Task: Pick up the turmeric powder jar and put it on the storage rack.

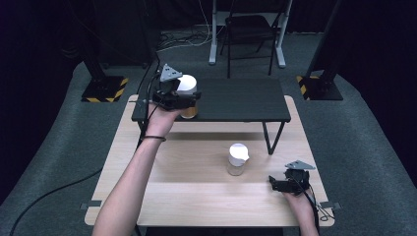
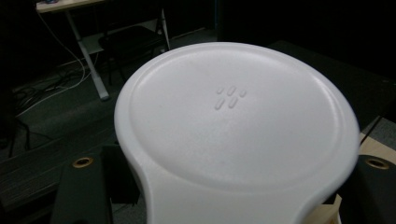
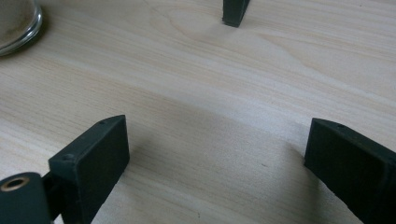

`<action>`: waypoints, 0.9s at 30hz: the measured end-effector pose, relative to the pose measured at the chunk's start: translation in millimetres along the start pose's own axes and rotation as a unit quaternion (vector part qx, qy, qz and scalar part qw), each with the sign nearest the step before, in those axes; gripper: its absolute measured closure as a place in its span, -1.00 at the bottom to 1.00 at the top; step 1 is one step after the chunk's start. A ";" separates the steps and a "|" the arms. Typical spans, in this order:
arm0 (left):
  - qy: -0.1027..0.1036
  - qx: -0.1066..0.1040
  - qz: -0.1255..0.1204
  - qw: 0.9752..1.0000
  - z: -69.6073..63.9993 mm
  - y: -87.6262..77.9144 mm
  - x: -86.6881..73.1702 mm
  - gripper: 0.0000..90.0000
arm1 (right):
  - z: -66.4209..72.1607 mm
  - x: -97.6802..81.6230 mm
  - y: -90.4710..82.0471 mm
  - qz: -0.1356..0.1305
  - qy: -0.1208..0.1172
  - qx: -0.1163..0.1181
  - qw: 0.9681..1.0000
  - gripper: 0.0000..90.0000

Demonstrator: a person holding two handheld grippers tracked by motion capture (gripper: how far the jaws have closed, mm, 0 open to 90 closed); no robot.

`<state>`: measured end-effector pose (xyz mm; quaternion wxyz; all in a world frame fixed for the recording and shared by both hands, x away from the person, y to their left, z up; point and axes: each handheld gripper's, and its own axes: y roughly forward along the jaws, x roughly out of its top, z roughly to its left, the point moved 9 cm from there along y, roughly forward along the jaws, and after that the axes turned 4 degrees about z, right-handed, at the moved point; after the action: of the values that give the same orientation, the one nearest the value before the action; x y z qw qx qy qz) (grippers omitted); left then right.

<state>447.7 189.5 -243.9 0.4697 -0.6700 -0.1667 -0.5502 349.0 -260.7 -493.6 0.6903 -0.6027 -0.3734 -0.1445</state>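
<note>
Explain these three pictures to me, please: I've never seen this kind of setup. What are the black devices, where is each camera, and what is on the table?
No robot here: a person holds a hand-operated two-jaw gripper in each hand. The high view looks down from above the person's side of a wooden table. The other two views come from cameras riding on the grippers, looking along their jaws.

The left gripper is closed on a jar with a white lid, at the left end of a black raised shelf standing on the table. In the left gripper view that lid sits very close to the camera.

The right gripper is near the table's right front, its jaws wide apart with nothing between them; its view shows bare wood between the pads.

A second glass jar, also with a white lid, stands on the table in the middle.
</note>
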 end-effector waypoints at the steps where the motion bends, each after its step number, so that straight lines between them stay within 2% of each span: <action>1: 0.000 0.000 0.000 1.000 0.0 0.0 0.0 -0.33 | 0.0 0.0 0.0 0.000 0.000 0.000 1.000 -0.87; 11: -0.010 0.014 0.008 1.000 8.0 10.7 3.6 -0.33 | 0.0 0.0 0.1 0.000 0.001 0.000 1.000 -0.87; 15: -0.021 0.014 0.008 1.000 12.4 14.5 3.6 -0.33 | 0.1 0.0 0.1 0.000 0.000 0.000 1.000 -0.87; 24: -0.027 0.014 0.007 1.000 14.4 14.8 4.6 -0.36 | 0.1 0.0 0.1 0.000 0.000 0.000 1.000 -0.87; 27: -0.029 0.014 -0.004 0.999 14.3 10.8 5.3 -0.41 | 0.1 0.0 0.0 0.000 0.000 0.000 1.000 -0.87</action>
<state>465.8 194.1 -243.4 0.4720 -0.6784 -0.1902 -0.5299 349.0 -260.6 -493.7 0.6904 -0.6025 -0.3733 -0.1449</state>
